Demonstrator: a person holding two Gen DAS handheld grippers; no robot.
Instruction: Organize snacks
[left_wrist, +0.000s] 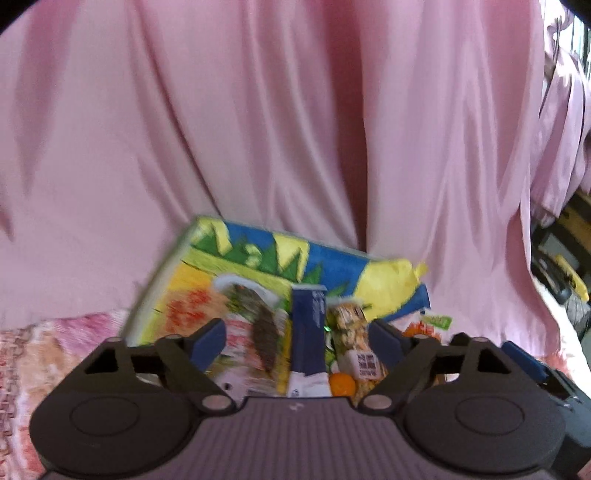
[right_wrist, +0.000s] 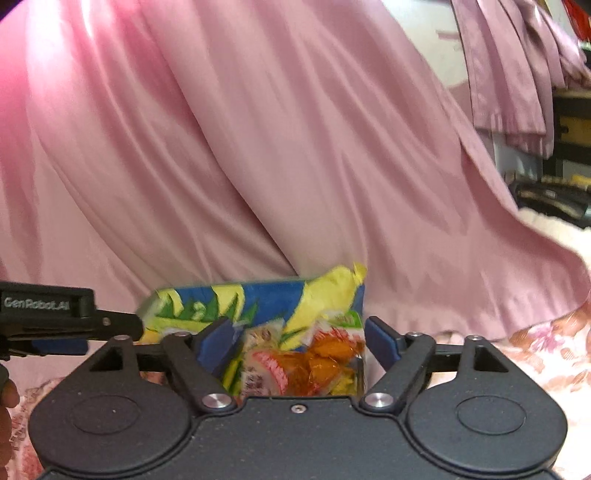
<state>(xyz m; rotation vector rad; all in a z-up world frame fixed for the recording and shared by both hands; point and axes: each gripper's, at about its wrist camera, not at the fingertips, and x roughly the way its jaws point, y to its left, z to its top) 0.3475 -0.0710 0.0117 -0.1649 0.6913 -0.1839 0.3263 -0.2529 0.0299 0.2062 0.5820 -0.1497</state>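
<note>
A yellow, blue and green printed bag (left_wrist: 258, 254) stands open toward me on a floral cloth, with snacks inside. In the left wrist view it holds an upright dark blue box (left_wrist: 308, 332), a nut-bar packet (left_wrist: 351, 332) and a small orange item (left_wrist: 341, 383). My left gripper (left_wrist: 297, 343) is open in front of the bag's mouth, its pads touching nothing. In the right wrist view the bag (right_wrist: 266, 295) shows orange wrapped candies (right_wrist: 321, 365) and red-and-white packets (right_wrist: 266, 365). My right gripper (right_wrist: 298, 343) is open too, with nothing gripped. The left gripper (right_wrist: 55, 321) shows at this view's left edge.
A pink satin curtain (left_wrist: 295, 110) hangs right behind the bag. The floral cloth (right_wrist: 546, 354) covers the surface on both sides. Dark shelves and clutter (right_wrist: 565, 147) stand at the far right. A person's hand (right_wrist: 5, 398) shows at the left edge.
</note>
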